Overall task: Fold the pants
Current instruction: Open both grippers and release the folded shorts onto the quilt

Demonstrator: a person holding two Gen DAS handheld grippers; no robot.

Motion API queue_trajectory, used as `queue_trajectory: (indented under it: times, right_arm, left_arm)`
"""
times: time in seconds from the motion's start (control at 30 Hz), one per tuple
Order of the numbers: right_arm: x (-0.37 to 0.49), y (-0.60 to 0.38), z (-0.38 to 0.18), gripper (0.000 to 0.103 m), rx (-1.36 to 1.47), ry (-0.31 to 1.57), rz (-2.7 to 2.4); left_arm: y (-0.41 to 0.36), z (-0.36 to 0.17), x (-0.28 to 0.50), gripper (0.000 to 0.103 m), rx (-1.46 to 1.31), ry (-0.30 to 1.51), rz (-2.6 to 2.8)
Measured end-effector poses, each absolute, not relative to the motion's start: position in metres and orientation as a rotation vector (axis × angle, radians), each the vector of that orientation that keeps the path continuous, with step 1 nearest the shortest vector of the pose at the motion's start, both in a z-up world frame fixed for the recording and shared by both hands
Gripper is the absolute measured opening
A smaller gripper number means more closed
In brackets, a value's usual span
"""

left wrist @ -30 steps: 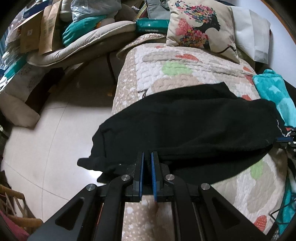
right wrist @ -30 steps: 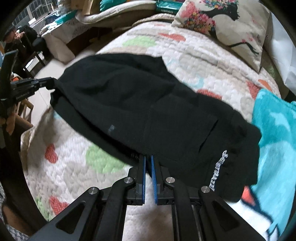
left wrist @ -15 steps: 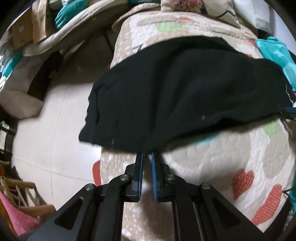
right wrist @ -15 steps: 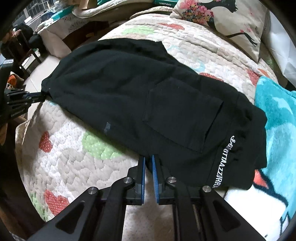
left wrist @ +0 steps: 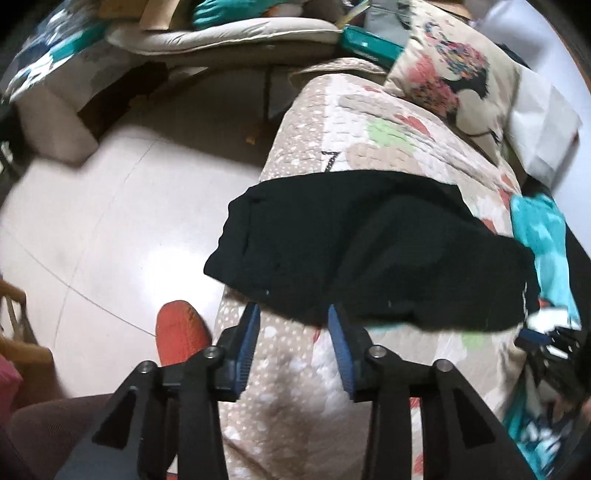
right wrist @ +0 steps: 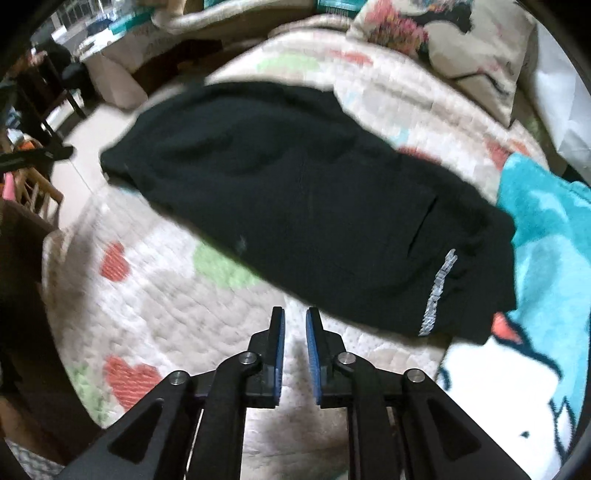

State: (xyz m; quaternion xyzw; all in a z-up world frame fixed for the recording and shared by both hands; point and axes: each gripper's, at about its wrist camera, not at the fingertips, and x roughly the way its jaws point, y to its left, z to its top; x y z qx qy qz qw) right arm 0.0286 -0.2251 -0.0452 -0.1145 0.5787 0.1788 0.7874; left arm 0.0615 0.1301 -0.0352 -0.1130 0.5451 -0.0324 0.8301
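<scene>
Black pants (left wrist: 362, 243) lie folded across a quilted bedspread (left wrist: 347, 122) with hearts; white lettering runs along their right end (right wrist: 439, 291). My left gripper (left wrist: 293, 317) hovers just short of the pants' near edge, its jaws opening, nothing between them. The right gripper (right wrist: 294, 320) is over bare quilt (right wrist: 207, 314), near the pants' front hem; its jaws are opening by a narrow gap, with no cloth in it. The right gripper also appears at the edge of the left wrist view (left wrist: 543, 339), and the left gripper (right wrist: 55, 152) at the far left of the right wrist view.
A teal blanket (right wrist: 546, 236) lies at the pants' right end. A printed pillow (left wrist: 454, 77) rests at the head of the bed. Pale tiled floor (left wrist: 96, 229) lies left of the bed, with a red slipper (left wrist: 177, 336), piled cushions (left wrist: 221, 33) and a wooden chair (right wrist: 33, 192).
Both grippers let go of the pants' near edge and drew back; their jaws parted, the left much wider. The pants now lie flat on the quilt.
</scene>
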Motion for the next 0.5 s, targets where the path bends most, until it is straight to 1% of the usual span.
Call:
queue_trajectory:
  times: [0.03, 0.07, 0.13, 0.33, 0.5]
  right_arm:
    - [0.03, -0.227, -0.039, 0.028, -0.237, 1.232, 0.38]
    - [0.031, -0.226, -0.032, 0.041, -0.228, 1.215, 0.368]
    - [0.036, -0.23, -0.025, 0.052, -0.215, 1.186, 0.335]
    - [0.074, -0.253, -0.023, 0.053, -0.075, 1.157, 0.25]
    - [0.114, -0.246, -0.021, 0.053, 0.002, 1.092, 0.274]
  left_arm:
    - [0.127, -0.036, 0.065, 0.039, -0.237, 1.159, -0.069]
    - [0.12, -0.038, 0.069, 0.039, -0.224, 1.159, -0.075]
    - [0.096, -0.043, 0.077, 0.039, -0.183, 1.158, -0.1]
    - [0.05, -0.065, 0.095, 0.039, -0.177, 1.162, -0.186]
    - [0.034, -0.083, 0.099, 0.039, -0.134, 1.147, -0.213]
